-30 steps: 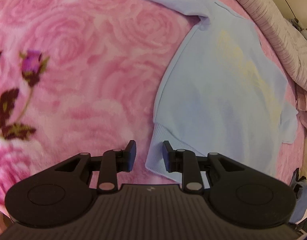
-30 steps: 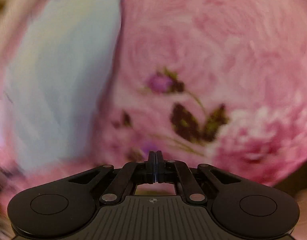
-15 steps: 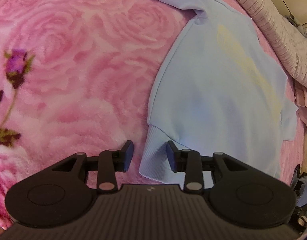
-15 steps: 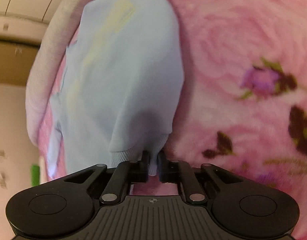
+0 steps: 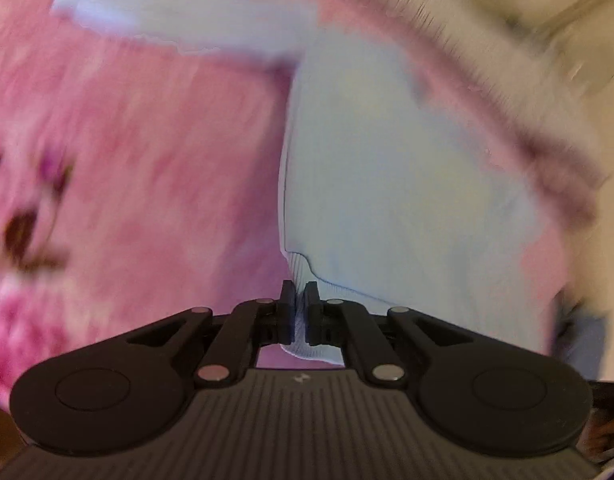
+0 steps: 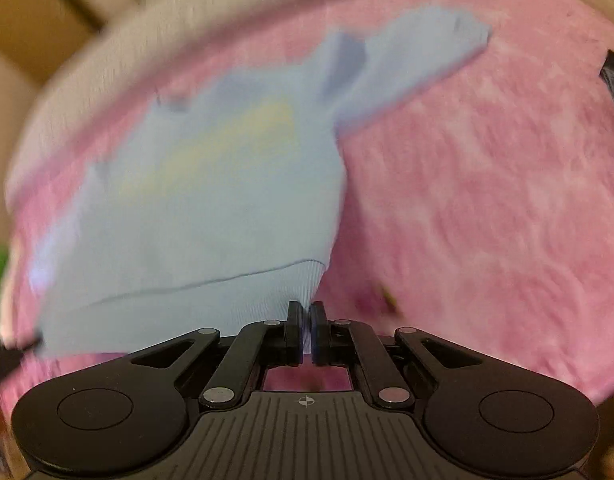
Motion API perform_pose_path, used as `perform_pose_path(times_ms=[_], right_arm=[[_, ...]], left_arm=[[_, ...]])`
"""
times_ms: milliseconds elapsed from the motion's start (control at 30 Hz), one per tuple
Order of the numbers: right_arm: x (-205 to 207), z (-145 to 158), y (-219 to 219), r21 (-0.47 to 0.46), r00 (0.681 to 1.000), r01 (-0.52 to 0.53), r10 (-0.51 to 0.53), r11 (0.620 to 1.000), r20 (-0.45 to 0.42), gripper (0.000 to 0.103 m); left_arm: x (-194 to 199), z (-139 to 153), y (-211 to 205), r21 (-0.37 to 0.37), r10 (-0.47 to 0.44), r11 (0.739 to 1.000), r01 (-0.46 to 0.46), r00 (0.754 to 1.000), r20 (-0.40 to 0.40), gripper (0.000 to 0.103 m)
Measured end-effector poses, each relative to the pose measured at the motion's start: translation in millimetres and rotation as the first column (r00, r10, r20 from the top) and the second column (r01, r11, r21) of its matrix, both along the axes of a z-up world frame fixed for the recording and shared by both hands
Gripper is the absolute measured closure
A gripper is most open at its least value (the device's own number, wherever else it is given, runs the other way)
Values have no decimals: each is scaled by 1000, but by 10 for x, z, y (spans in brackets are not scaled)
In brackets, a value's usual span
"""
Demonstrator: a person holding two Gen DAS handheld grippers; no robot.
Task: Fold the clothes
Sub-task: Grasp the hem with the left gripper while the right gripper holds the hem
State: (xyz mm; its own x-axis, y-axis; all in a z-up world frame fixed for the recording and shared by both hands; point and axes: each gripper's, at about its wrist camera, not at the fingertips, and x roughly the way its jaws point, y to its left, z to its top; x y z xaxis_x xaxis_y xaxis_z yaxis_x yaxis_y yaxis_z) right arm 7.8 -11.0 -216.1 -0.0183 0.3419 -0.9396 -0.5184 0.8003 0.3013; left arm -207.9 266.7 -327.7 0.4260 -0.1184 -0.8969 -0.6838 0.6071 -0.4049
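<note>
Left wrist view. The left gripper [image 5: 299, 304] sits at lower centre of the frame, its jaws closed to a narrow gap with the ribbed hem of the sweatshirt [image 5: 387, 184] pinched between them. The hem corner enters the jaws from the right, and a small flap of it shows below them. The pale blue sweatshirt spreads from the jaws up the centre and right of the frame. One sleeve [image 5: 179, 20] extends flat to the upper left. The garment rests on a pink rose-print blanket [image 5: 127, 200]; a striped cushion edge [image 5: 487, 92] runs along the upper right. The frame is blurred, so fine creases cannot be read.

Right wrist view. The right gripper [image 6: 305, 326] sits at lower centre, jaws likewise nearly closed on the ribbed hem, at its right-hand corner. The sweatshirt [image 6: 211, 200] fills the centre and left of the frame, front side up, with a faint yellow print [image 6: 227, 144] visible. Its sleeve [image 6: 419, 60] reaches toward the upper right over the blanket [image 6: 487, 220].

Task status, as a judgement. The garment appears fully spread with no fold made. Both hem corners are gripped; this is the start of the first fold. All folds, including the sleeves, remain to be done.
</note>
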Motion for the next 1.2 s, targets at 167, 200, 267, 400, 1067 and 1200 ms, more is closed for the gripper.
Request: perform_pose_path(times_ms=[167,200,267,400,1067,1200], right_arm=[[-36,-703,-427,-216,974,122,-158,969,-160,99],[-29,-737,-513,-184,970,146,-177,972,-164,96],[-15,-786,-626,-93,960,207,-220,974,-171,74],[-50,-971,-621,24,945,281,-273,959,-178,40],[-295,-969,-290,-333,988,64,-108,941,-115,97],[14,-730,-217,-290,986,169,-161,942,51,84]], left_arm=[[-44,-253,-233,-22,-12,1000,10,995,-95,95],[-42,-254,-240,-20,-15,1000,13,996,-91,88],[-38,-258,-255,-16,-21,1000,20,996,-84,80],[-30,-265,-283,-7,-33,999,33,997,-70,75],[-61,-300,-513,-22,-134,991,133,971,-199,92],[175,0,-305,43,-193,978,204,963,-188,92]])
